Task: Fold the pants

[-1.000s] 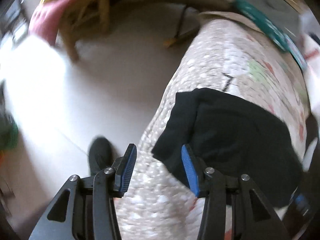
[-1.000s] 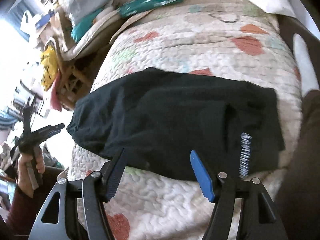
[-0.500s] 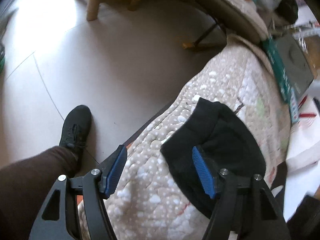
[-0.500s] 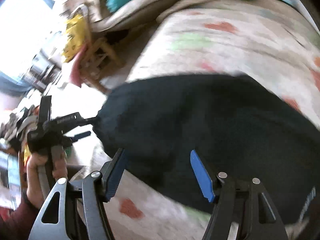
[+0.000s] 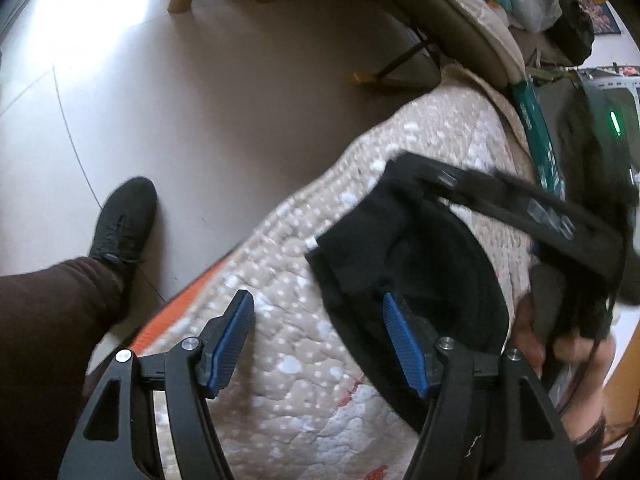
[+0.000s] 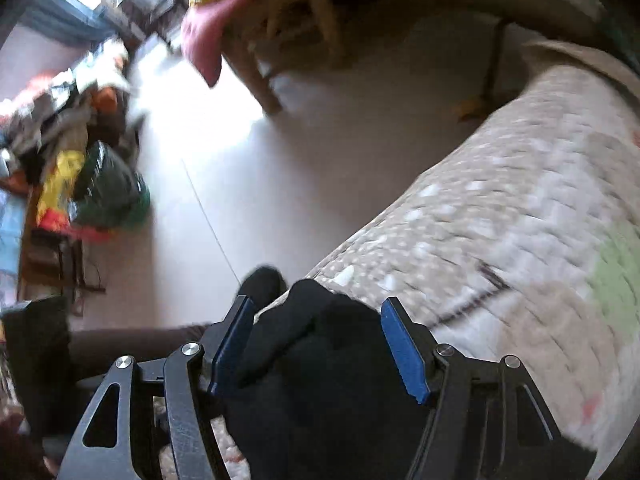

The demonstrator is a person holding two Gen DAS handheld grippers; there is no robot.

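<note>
Beige quilted bed (image 5: 304,364) is carrying the black fabric pants (image 5: 432,264), bunched near its floor-side edge. Left gripper (image 5: 320,340) fingers, just widened, are hovering apart; right gripper (image 6: 316,344) fingers are straddling pants, unpressed.

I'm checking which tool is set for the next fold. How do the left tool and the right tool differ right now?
The left tool has only quilt between its pads, the black pants lying behind its right pad; the right tool straddles the pants' bunched end. The left view is sharp; the right is blurred. Both are open, gripping nothing.
</note>
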